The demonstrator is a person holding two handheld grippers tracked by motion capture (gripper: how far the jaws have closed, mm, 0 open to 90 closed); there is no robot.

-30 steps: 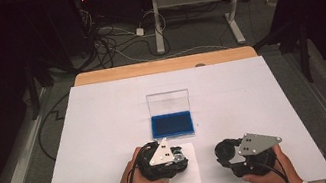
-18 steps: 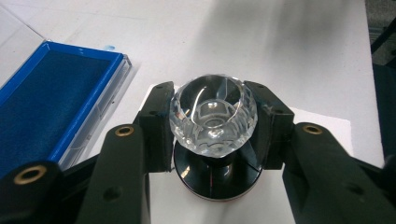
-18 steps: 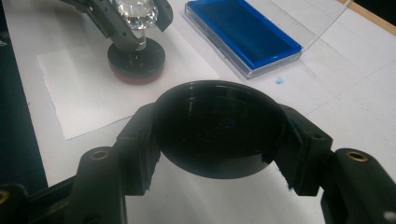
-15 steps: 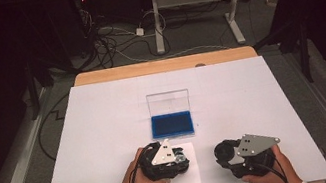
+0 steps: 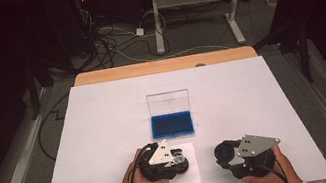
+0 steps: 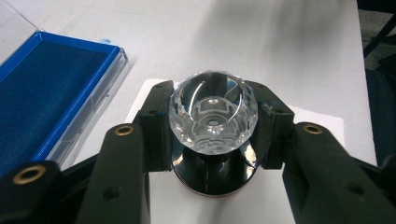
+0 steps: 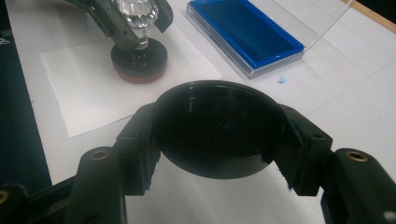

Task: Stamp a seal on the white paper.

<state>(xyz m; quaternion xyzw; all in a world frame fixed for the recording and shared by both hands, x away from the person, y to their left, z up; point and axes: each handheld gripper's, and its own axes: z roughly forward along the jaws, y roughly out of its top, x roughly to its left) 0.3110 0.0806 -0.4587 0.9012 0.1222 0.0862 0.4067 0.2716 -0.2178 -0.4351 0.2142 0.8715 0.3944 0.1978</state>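
Crystal-knobbed stamp [image 6: 213,119] sits clamped between the left gripper [image 5: 175,159] fingers, its base on a paper sheet [image 7: 88,88] near the bench's [image 5: 103,112] front edge — nothing has shifted since the earlier frame. The right gripper [image 7: 218,135] fingers grip a black cap [image 7: 219,123]. An open blue ink pad [image 5: 172,125] lies just beyond the stamp — wide bare bench around.

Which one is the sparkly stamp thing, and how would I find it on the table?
Start at the big white table and find the open blue ink pad in the middle. Just nearer the person lies a small paper sheet; the stamp stands on it, gripped by the left gripper. It alone has a clear, faceted crystal knob on a round black base.
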